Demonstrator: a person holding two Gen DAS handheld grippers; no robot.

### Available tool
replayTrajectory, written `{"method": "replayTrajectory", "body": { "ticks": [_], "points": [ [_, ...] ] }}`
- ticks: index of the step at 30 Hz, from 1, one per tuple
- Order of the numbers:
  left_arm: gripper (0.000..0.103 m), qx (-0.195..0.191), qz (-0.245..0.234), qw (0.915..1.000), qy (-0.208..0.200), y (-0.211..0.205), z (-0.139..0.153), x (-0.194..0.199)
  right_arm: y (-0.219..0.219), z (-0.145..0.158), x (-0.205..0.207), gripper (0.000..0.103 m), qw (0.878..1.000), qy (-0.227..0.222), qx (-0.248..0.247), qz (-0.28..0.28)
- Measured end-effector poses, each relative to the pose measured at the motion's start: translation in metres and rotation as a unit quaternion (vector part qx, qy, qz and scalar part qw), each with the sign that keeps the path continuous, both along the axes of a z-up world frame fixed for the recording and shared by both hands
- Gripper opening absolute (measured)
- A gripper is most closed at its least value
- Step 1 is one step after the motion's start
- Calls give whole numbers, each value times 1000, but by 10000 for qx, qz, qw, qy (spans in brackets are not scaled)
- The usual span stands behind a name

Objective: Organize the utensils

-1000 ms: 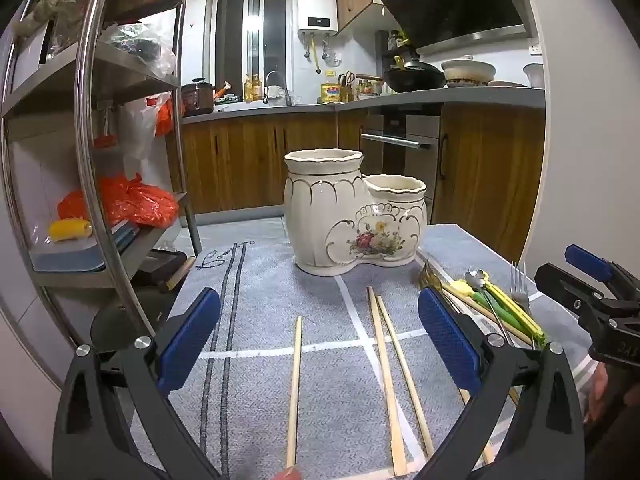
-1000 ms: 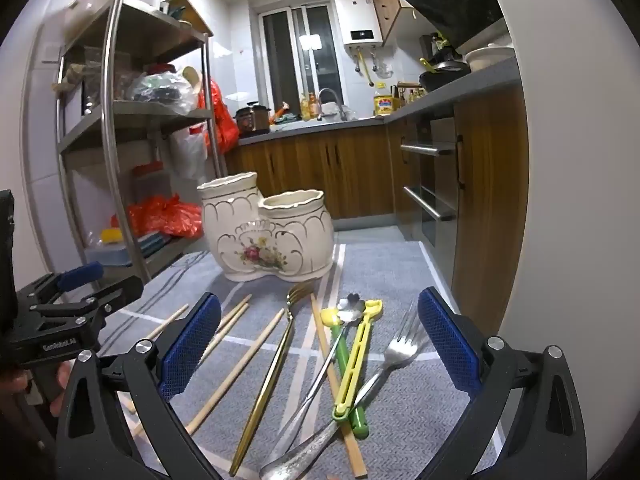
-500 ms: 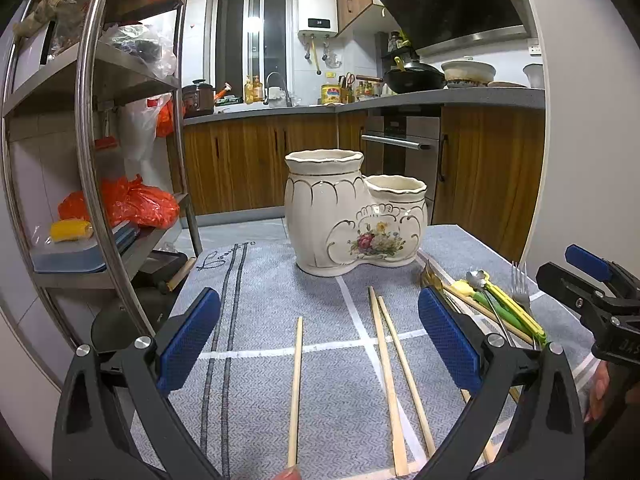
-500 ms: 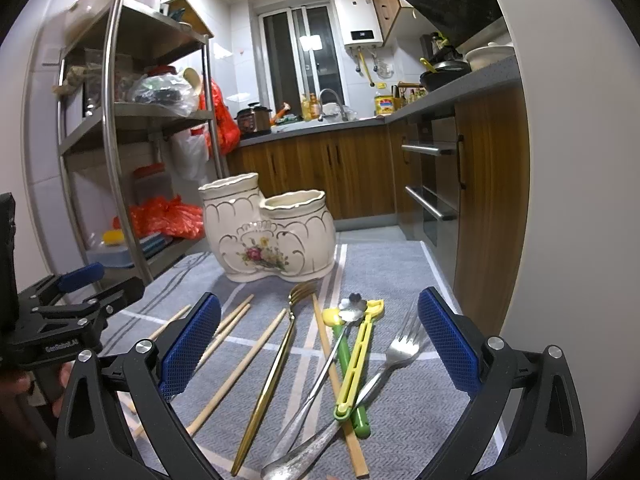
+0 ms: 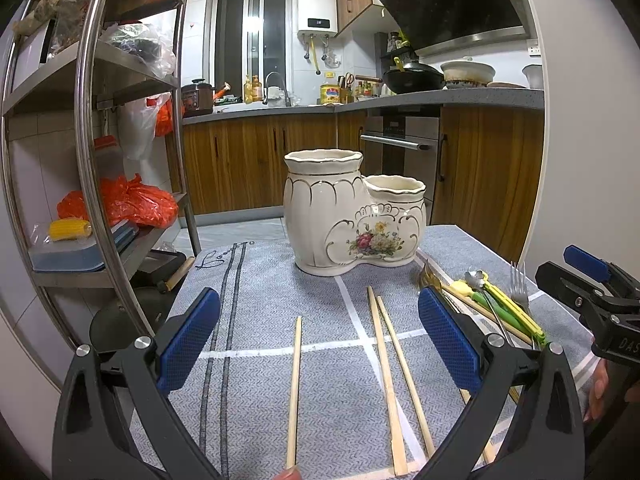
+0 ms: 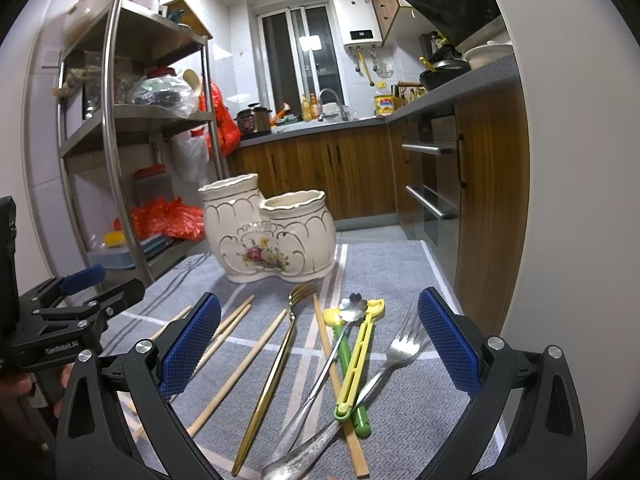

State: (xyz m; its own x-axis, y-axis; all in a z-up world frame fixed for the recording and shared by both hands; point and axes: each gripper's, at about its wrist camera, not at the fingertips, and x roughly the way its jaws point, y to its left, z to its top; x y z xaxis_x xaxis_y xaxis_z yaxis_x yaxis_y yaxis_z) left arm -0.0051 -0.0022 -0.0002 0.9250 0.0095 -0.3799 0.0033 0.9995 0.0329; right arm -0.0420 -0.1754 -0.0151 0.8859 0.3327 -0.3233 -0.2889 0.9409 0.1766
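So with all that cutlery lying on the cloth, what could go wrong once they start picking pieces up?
Two risks, I think. The silver fork, yellow tongs, green-handled utensil and a wooden chopstick lie crossed, so lifting one may drag the others. The cream ceramic two-pot holder stands near the pile; a long piece such as the gold fork could knock its rim. Both the left hand-held gripper and the right hand-held gripper are open and empty.

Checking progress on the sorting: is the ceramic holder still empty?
Apparently empty: nothing sticks above either rim of the ceramic holder; its inside is hidden. Chopsticks and gold fork lie on the cloth.
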Motion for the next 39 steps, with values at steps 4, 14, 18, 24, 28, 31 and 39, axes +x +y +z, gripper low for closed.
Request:
{"method": "replayTrajectory", "body": {
  "ticks": [4, 14, 18, 24, 28, 31, 39],
  "points": [
    [98, -5, -2, 10000, 2, 0, 0, 0, -1, 0, 0, 98, 10000, -1, 4, 1],
    [98, -5, 3, 10000, 3, 0, 0, 0, 0, 1, 1, 98, 10000, 9, 10, 3],
    [98, -6, 6, 10000, 8, 0, 0, 1, 0, 1, 1, 98, 10000, 3, 21, -1],
    [98, -10, 1, 10000, 7, 0, 0, 1, -1, 0, 1, 98, 10000, 9, 30, -2],
    [98, -13, 0, 10000, 7, 0, 0, 1, -1, 0, 1, 98, 10000, 9, 36, 0],
    [98, -9, -1, 10000, 8, 0, 0, 1, -1, 0, 1, 98, 10000, 12, 39, -1],
    [98, -7, 4, 10000, 10, 0, 0, 1, -1, 0, 1, 98, 10000, 15, 45, 3]
  ]
}}
